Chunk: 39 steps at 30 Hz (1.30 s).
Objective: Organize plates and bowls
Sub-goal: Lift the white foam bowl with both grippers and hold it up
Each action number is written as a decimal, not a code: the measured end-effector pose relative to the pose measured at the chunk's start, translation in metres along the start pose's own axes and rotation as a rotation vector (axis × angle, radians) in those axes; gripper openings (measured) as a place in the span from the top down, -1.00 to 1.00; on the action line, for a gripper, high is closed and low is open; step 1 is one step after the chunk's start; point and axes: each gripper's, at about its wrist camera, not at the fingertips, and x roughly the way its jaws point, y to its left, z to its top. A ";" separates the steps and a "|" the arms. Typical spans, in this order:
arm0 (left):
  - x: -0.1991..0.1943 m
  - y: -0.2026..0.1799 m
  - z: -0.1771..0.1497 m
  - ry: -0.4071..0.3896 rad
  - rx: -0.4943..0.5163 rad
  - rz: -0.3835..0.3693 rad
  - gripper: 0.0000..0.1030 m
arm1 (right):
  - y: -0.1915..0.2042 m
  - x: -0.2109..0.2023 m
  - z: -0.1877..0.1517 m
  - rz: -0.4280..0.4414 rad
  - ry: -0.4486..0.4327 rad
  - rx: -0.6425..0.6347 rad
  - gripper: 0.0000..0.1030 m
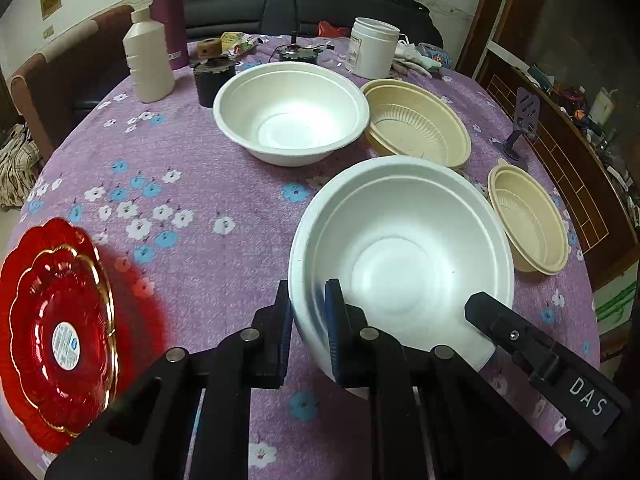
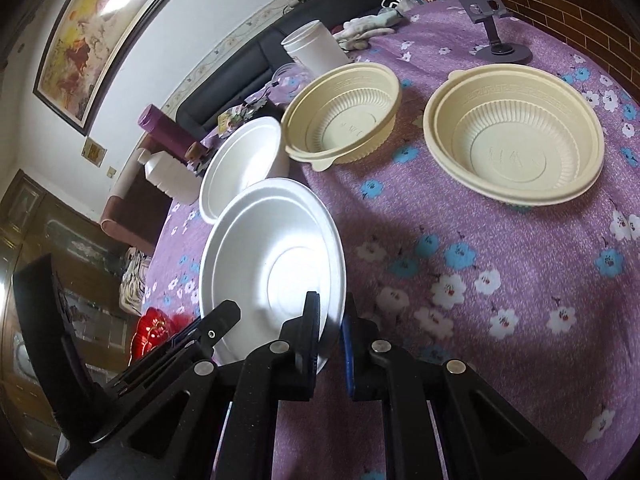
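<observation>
You are pinching the near rim of the white foam bowl (image 1: 400, 248) with both the left gripper (image 1: 308, 320) and right gripper (image 2: 330, 320), while its twin, the second white bowl (image 1: 290, 114), is sitting straight ahead, beyond it.

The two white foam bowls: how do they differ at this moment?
The nearer white foam bowl is gripped at its rim by both the left gripper and the right gripper, tilted off the purple floral tablecloth. The farther white foam bowl sits flat, untouched, beside a beige ribbed plastic bowl. Both are empty and look alike in shape.
</observation>
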 end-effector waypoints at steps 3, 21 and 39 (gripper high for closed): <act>-0.004 0.003 -0.004 -0.007 -0.001 -0.003 0.74 | 0.005 -0.004 -0.006 -0.002 -0.006 -0.013 0.81; -0.018 0.002 -0.018 -0.038 0.014 0.006 0.74 | 0.009 -0.014 -0.019 -0.008 -0.017 -0.029 0.81; -0.020 0.005 -0.035 -0.035 0.021 0.008 0.74 | 0.006 -0.016 -0.035 -0.020 -0.007 -0.036 0.81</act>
